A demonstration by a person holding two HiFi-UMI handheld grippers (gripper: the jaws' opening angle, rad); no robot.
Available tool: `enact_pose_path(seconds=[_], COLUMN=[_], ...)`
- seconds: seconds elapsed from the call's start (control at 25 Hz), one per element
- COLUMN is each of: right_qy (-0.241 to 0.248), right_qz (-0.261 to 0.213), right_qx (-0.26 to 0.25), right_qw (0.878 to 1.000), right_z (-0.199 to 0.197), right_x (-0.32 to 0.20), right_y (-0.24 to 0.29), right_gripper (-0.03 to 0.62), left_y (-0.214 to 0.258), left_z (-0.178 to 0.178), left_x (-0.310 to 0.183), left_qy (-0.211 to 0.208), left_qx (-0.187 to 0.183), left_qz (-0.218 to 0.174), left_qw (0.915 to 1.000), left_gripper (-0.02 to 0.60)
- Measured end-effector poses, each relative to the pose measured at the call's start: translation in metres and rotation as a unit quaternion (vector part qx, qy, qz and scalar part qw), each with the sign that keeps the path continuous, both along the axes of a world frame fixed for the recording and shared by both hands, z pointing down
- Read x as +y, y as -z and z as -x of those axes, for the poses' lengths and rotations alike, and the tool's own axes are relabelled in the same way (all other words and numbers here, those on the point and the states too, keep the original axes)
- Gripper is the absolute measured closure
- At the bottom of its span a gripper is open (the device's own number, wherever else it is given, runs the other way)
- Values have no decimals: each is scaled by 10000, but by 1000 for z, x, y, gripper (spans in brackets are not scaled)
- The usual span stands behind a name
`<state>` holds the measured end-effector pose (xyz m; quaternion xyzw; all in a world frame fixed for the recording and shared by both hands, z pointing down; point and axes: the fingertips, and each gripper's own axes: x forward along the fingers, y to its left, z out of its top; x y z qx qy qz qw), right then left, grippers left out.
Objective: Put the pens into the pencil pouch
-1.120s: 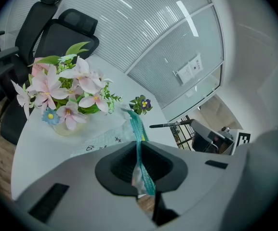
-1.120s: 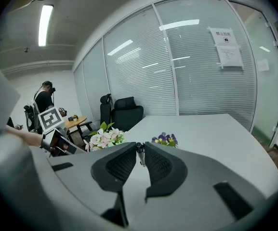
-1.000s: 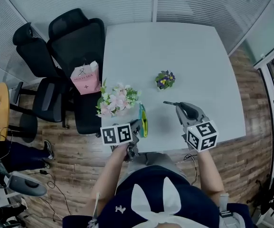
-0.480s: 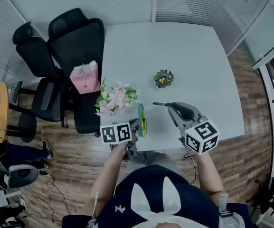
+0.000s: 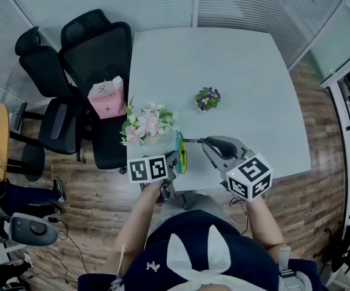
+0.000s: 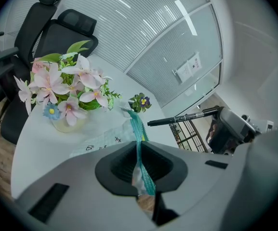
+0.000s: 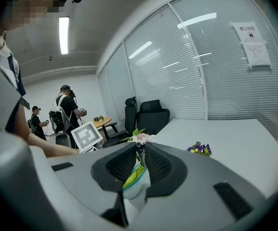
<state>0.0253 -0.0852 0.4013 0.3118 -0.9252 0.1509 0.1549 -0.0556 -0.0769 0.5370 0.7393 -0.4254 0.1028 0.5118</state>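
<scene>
My left gripper (image 5: 173,160) is shut on the edge of the teal and yellow pencil pouch (image 5: 179,151), which stands on edge near the front of the white table (image 5: 235,65). In the left gripper view the pouch's teal rim (image 6: 139,150) runs up between the jaws. My right gripper (image 5: 207,143) is shut on a black pen (image 5: 193,140) that lies level and points left. The pen's tip sits right beside the pouch's top. In the right gripper view the pen (image 7: 139,154) points away over the pouch (image 7: 133,176).
A vase of pink flowers (image 5: 147,125) stands just left of the pouch. A small pot of purple flowers (image 5: 207,99) sits further back. Black office chairs (image 5: 96,47) with a pink bag (image 5: 107,99) crowd the table's left side. People stand far off in the right gripper view.
My right gripper has carried the pen leftward, so its tip has come from well right of the pouch to right beside it. The left gripper and pouch have stayed put.
</scene>
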Motion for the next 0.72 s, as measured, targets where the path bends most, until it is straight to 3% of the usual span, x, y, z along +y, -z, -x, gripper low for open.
enact_pose_path(seconds=[0.72], right_qy=[565], right_qz=[52], right_qx=[375], right_qw=[9977], right_z=[19], right_x=[18], right_y=[-22], right_gripper=[531], left_y=[2], left_z=[-6], left_x=[10], left_qy=[-134], left_qx=[-55], left_qz=[-15], left_qw=[9999], left_gripper=[537])
